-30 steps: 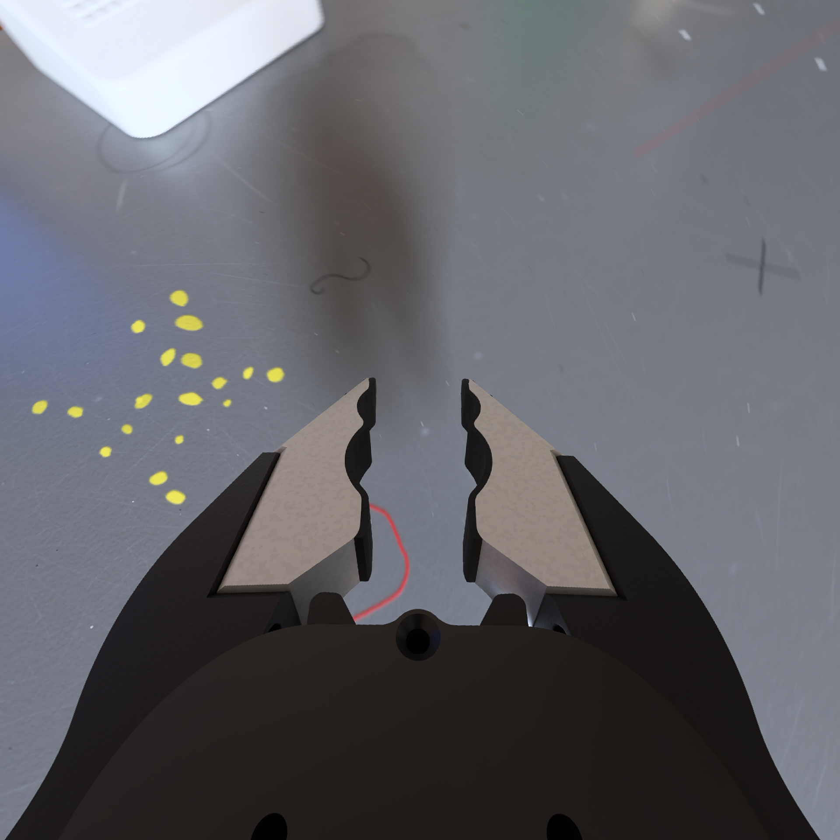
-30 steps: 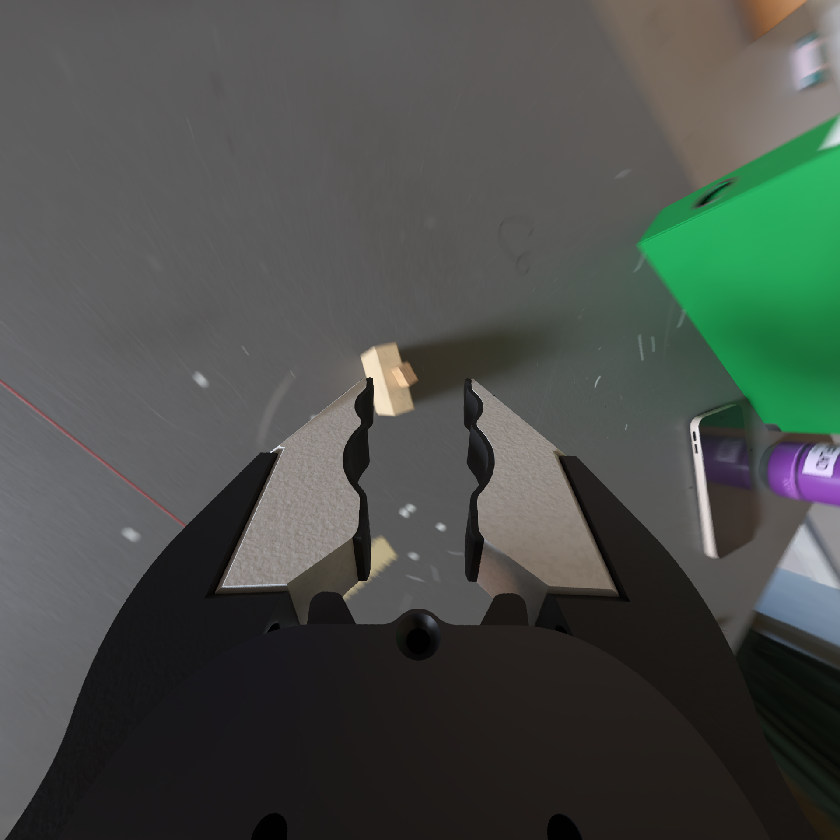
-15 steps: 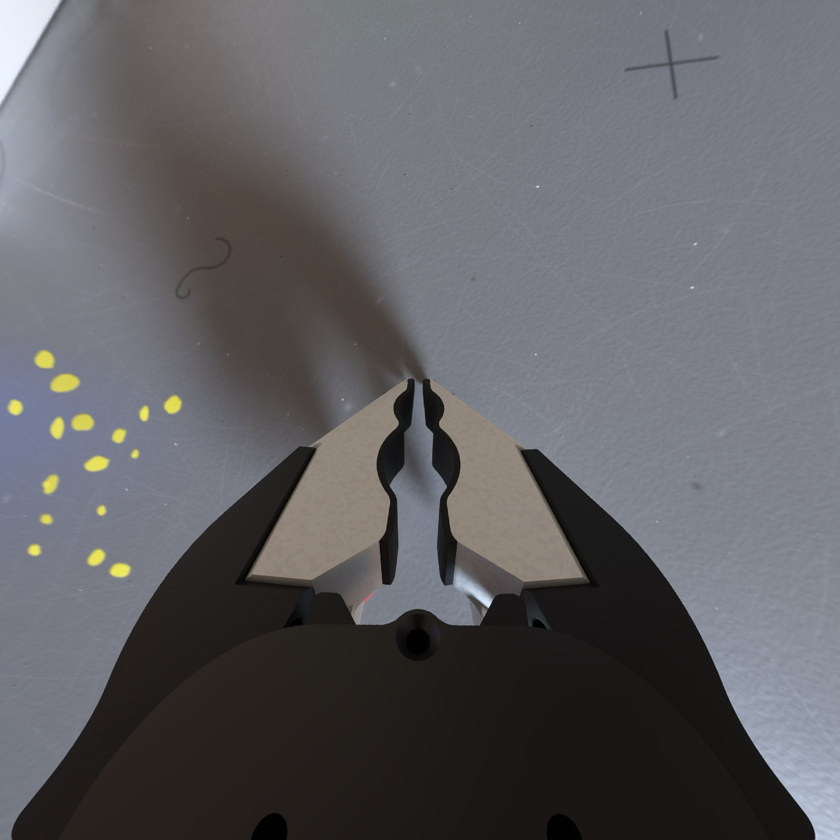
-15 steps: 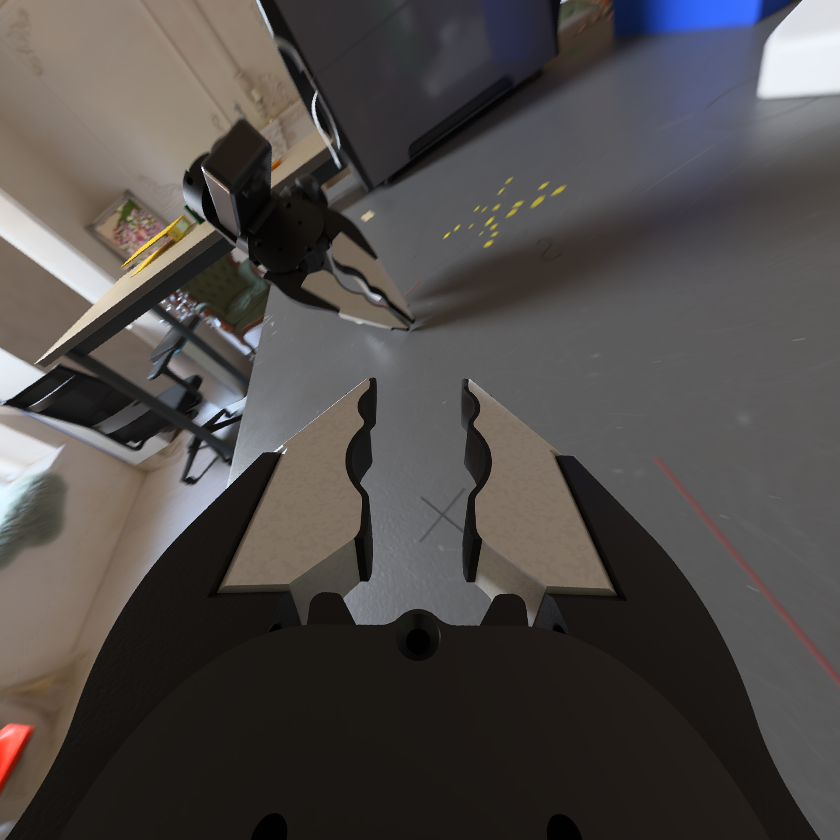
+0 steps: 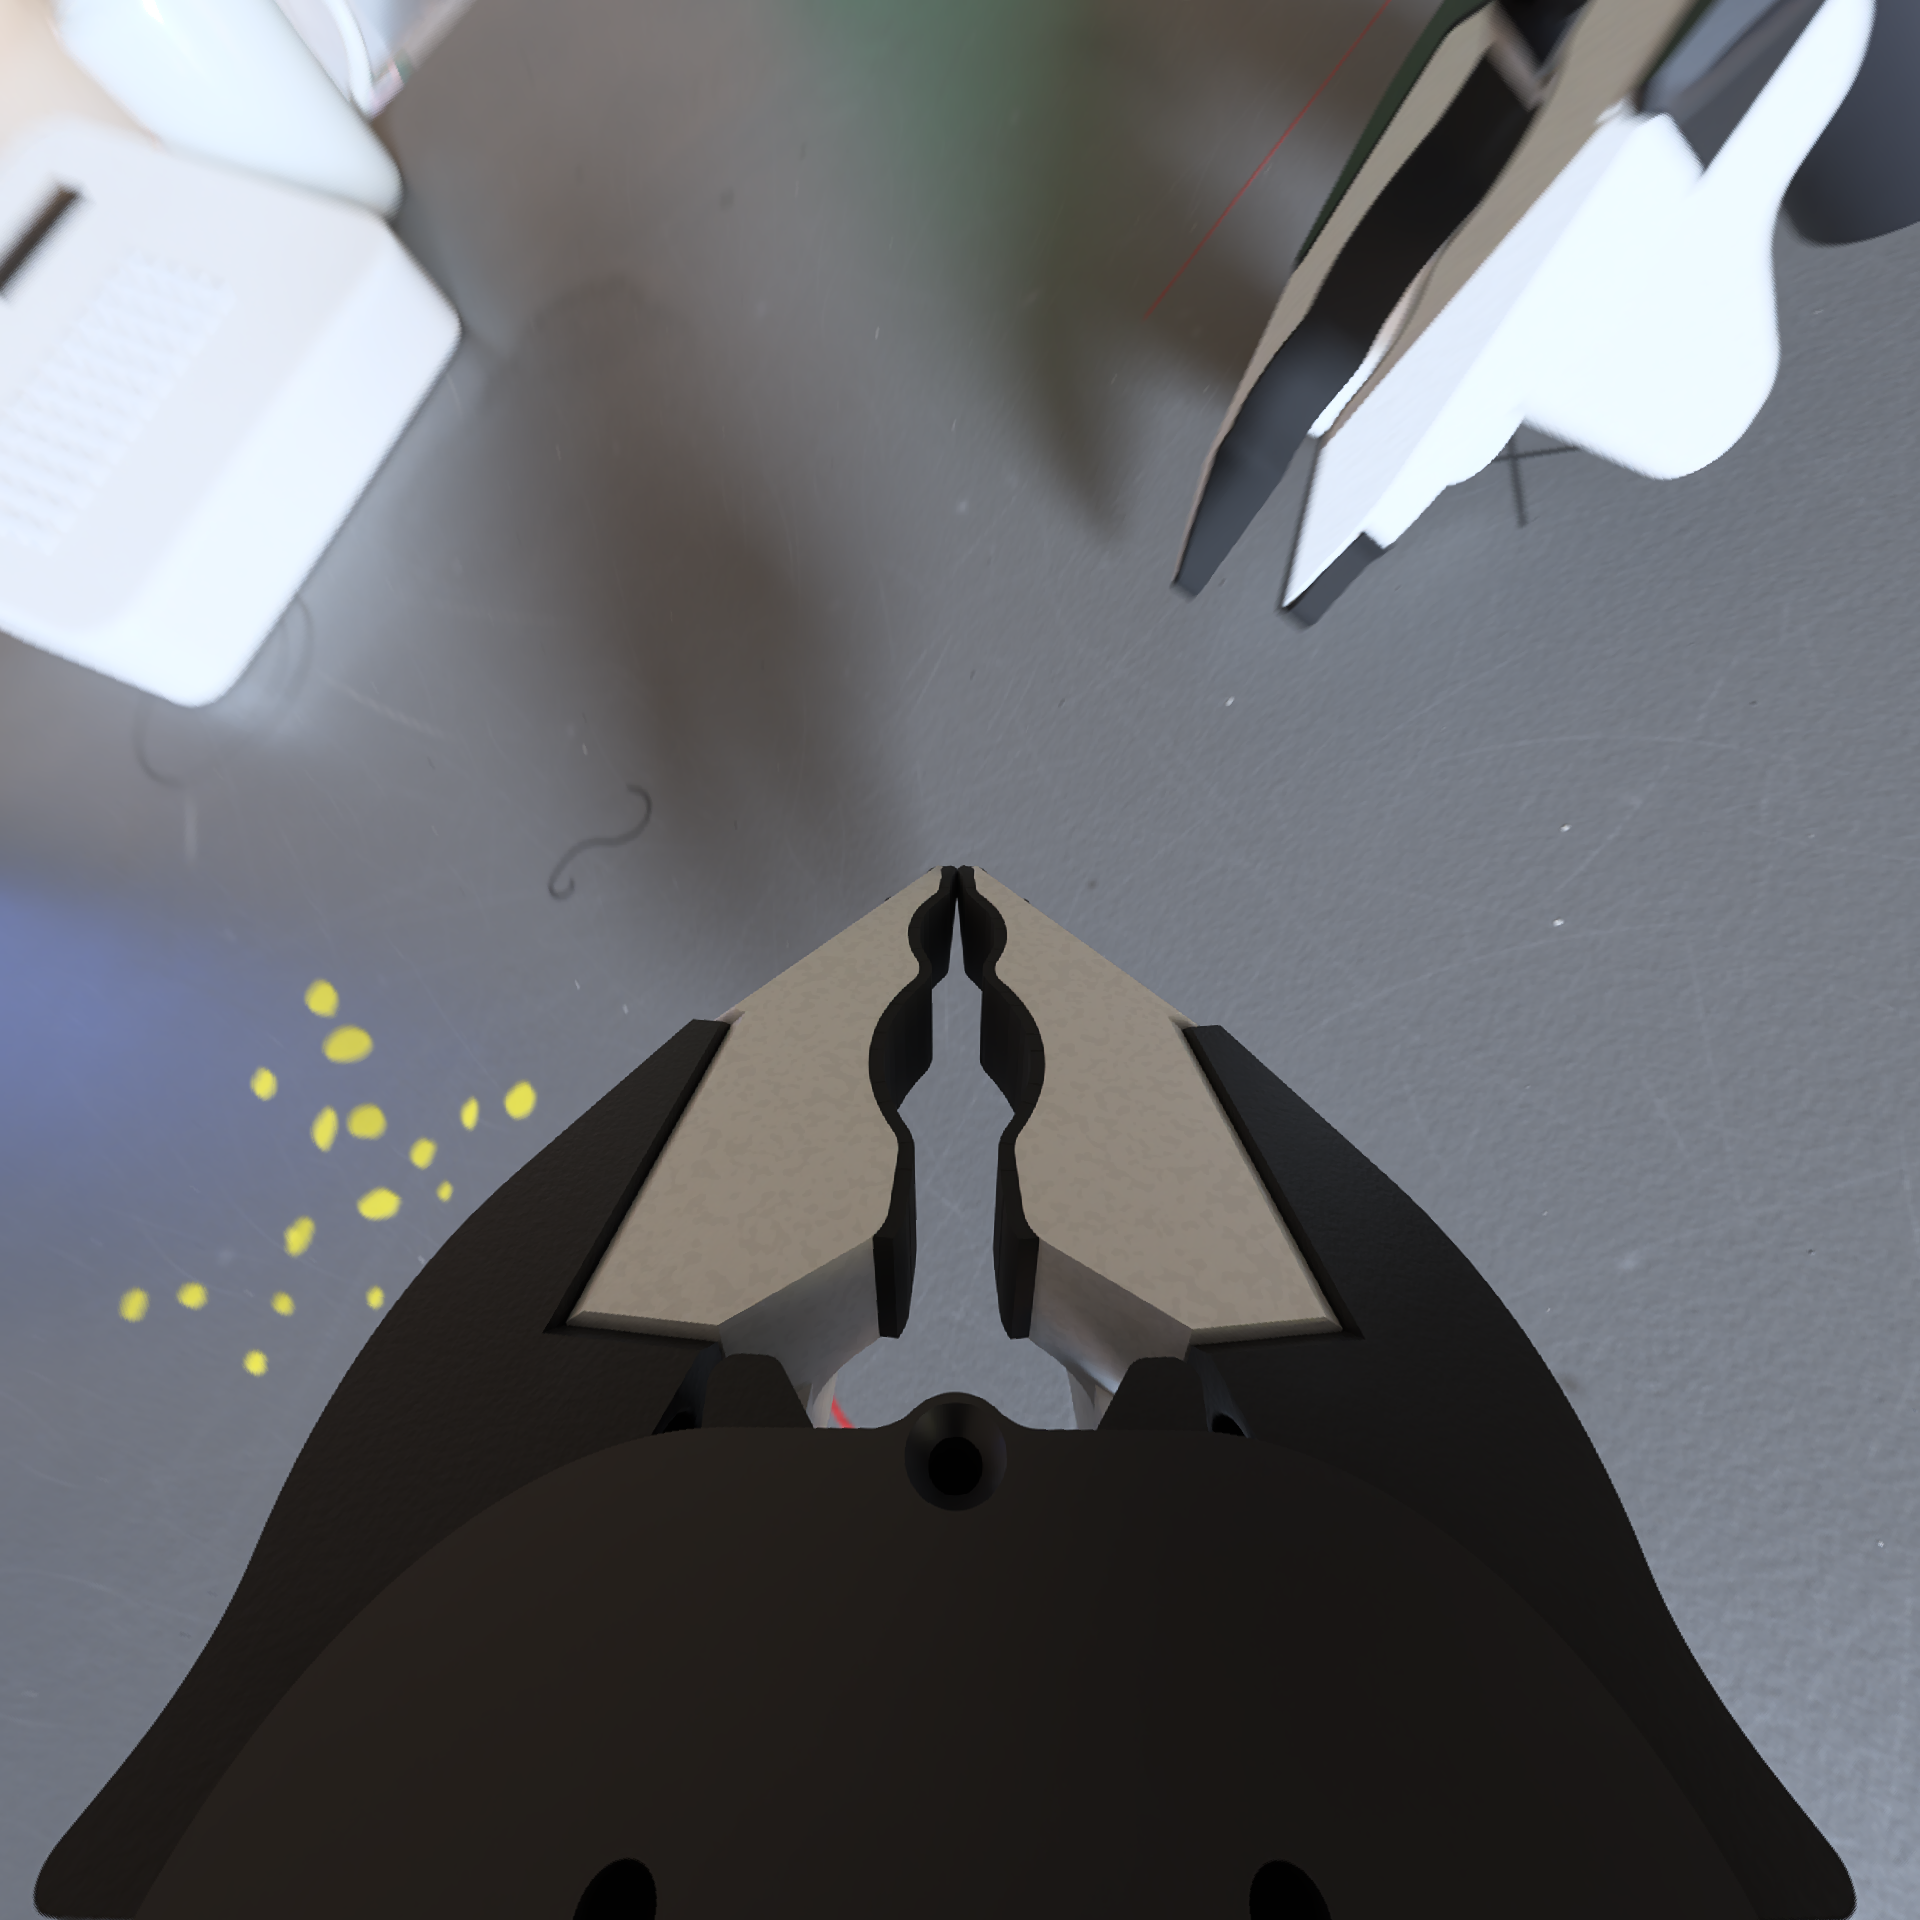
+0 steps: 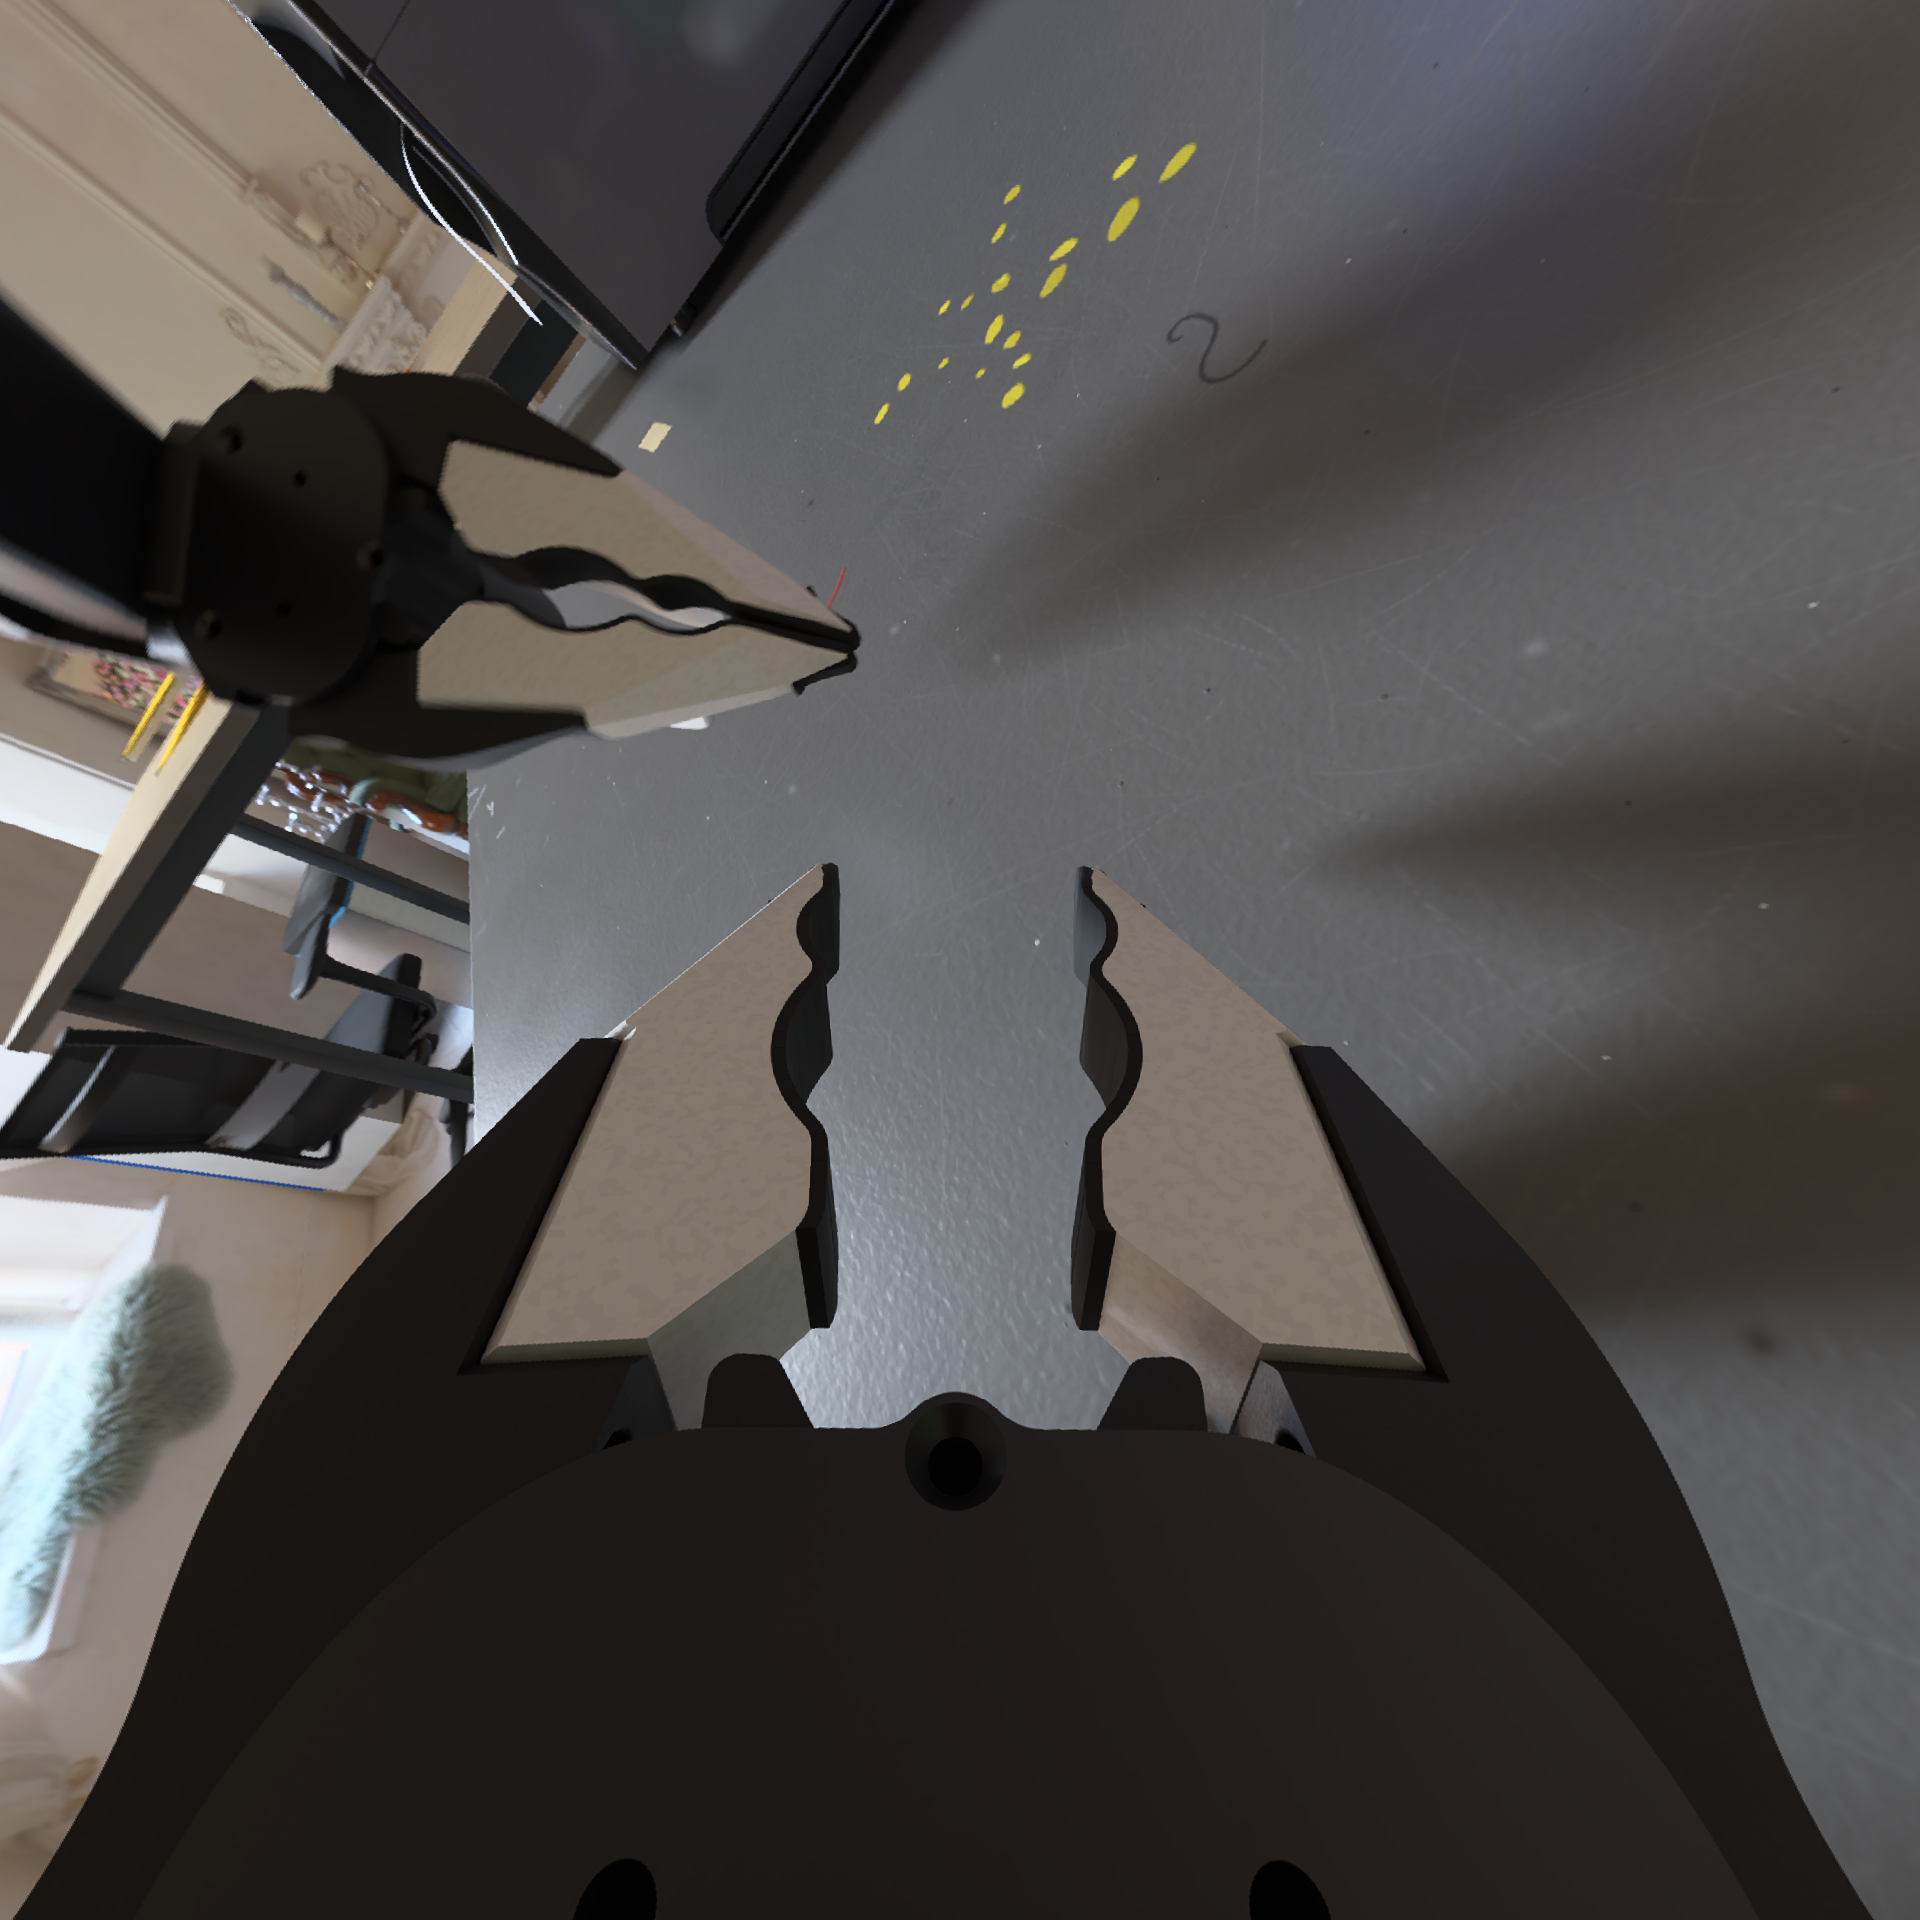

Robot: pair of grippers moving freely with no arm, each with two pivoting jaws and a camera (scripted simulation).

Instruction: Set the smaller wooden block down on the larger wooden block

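White box point(image 5: 177, 416) behind yellow spots point(image 5: 353, 1153); squiggle point(image 5: 603, 842) between.

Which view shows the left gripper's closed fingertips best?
The left wrist view: the left gripper sits centred and sharp, its fingertips meeting with nothing between them. The right wrist view shows the same gripper from the side, farther off and slightly blurred, tips together just above the grey table.
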